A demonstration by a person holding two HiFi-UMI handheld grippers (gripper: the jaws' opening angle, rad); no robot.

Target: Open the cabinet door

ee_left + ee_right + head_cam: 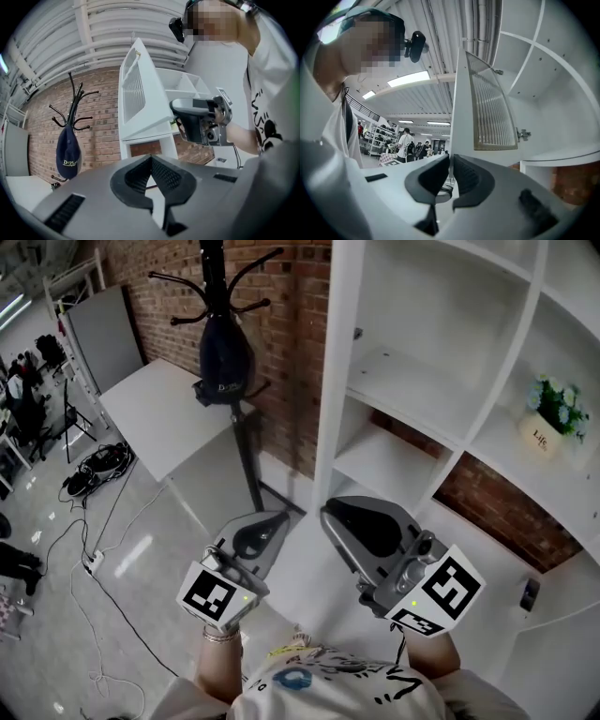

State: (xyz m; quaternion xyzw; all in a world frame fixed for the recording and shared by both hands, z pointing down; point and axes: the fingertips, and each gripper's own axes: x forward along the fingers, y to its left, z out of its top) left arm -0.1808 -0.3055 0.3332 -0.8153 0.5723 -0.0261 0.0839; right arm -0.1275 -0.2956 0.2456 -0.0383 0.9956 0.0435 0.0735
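Note:
The white cabinet door (492, 117) with its ribbed glass panel stands swung out from the white shelf unit (412, 381), and a hinge (524, 134) shows on its inner side. In the head view the door (342, 352) appears as a tall white panel. My right gripper (450, 173) has its jaws drawn to a thin slit with nothing seen between them. The door's edge rises just behind the tips, and I cannot tell whether they touch it. From above, the right gripper (330, 512) sits at the door's lower end. My left gripper (151, 159) is shut and empty, left of the door (133, 89).
A coat stand with a dark cap (225, 352) stands by the brick wall left of the shelves, beside a white table (164, 413). Cables (94, 465) lie on the floor. A pot of flowers (555, 418) sits on a right-hand shelf. People (405, 143) stand far off.

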